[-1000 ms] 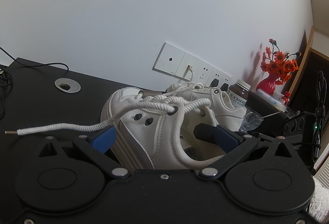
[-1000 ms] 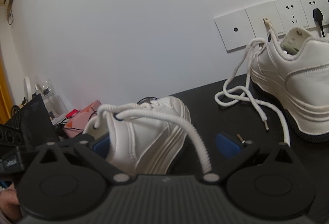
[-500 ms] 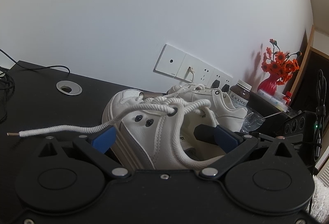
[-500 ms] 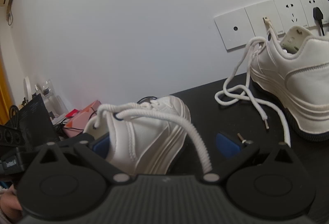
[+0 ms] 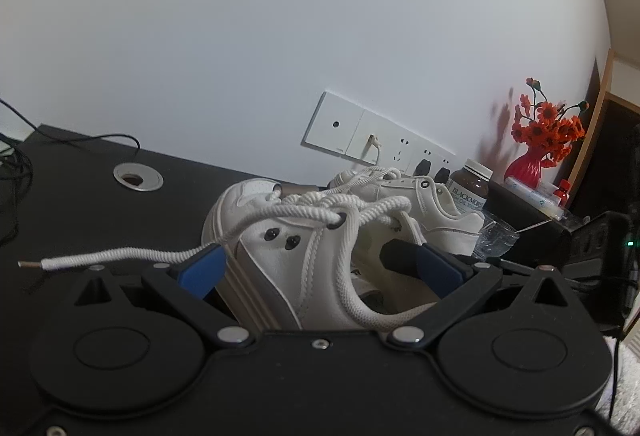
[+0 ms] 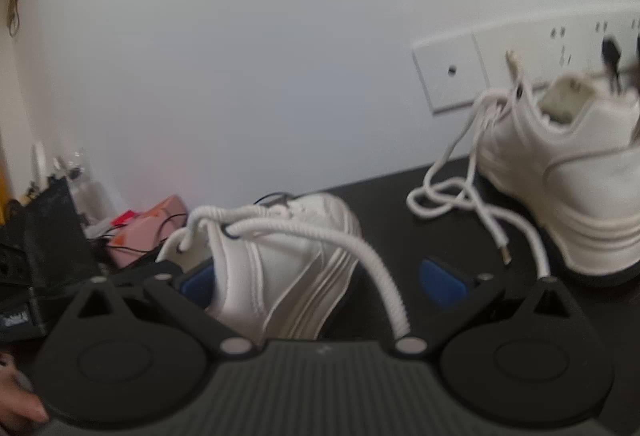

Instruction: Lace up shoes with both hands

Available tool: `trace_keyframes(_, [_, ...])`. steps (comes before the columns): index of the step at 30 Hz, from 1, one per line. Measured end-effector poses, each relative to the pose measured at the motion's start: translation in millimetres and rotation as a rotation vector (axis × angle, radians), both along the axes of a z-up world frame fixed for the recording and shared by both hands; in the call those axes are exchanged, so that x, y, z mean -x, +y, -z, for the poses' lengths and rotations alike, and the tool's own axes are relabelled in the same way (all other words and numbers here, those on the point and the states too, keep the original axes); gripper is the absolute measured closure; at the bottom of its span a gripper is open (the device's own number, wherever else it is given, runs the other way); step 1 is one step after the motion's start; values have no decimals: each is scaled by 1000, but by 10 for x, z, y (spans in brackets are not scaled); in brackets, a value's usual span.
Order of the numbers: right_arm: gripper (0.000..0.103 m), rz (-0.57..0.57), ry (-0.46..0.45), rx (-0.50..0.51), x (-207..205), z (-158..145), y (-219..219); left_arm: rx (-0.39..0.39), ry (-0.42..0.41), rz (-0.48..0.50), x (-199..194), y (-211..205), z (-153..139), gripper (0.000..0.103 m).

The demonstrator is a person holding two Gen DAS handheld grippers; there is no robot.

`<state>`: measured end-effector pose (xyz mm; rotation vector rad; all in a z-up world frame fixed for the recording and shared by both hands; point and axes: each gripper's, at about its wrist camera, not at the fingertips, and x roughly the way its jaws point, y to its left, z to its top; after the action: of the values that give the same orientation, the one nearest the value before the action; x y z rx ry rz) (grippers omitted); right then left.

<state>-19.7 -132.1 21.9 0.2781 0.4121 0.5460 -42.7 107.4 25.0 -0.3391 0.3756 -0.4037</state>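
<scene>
White shoe [image 5: 288, 252] toe toward wall; both grippers [image 5: 320, 268] [image 6: 320, 276] spread wide, straddling it.

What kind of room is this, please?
Probably a home desk or study corner: a black desk with a cable grommet, wall sockets, and a red vase of orange flowers.

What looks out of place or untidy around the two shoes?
The near shoe has one lace end sticking out loose over the desk. The far shoe is unlaced at the top, with its laces tangled on the desk.
</scene>
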Motion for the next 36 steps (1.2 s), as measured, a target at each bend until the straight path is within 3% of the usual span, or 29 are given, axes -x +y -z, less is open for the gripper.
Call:
trace_keyframes(2, [0, 41, -41, 38, 74, -42, 48, -6, -2, -9, 4, -3, -6, 0])
trace_keyframes(6, [0, 119, -39, 95, 162, -114, 115, -30, -9, -39, 19, -18, -30, 0])
trace_keyframes(14, [1, 186, -13, 102, 203, -122, 129, -87, -21, -112, 57, -56, -92, 0])
trace_keyframes(20, [1, 183, 37, 116, 138, -170, 169, -66, 86, -237, -10, 1, -143, 0])
trace_keyframes(36, [1, 161, 63, 256, 50, -301, 273, -155, 62, -203, -46, 6, -144, 0])
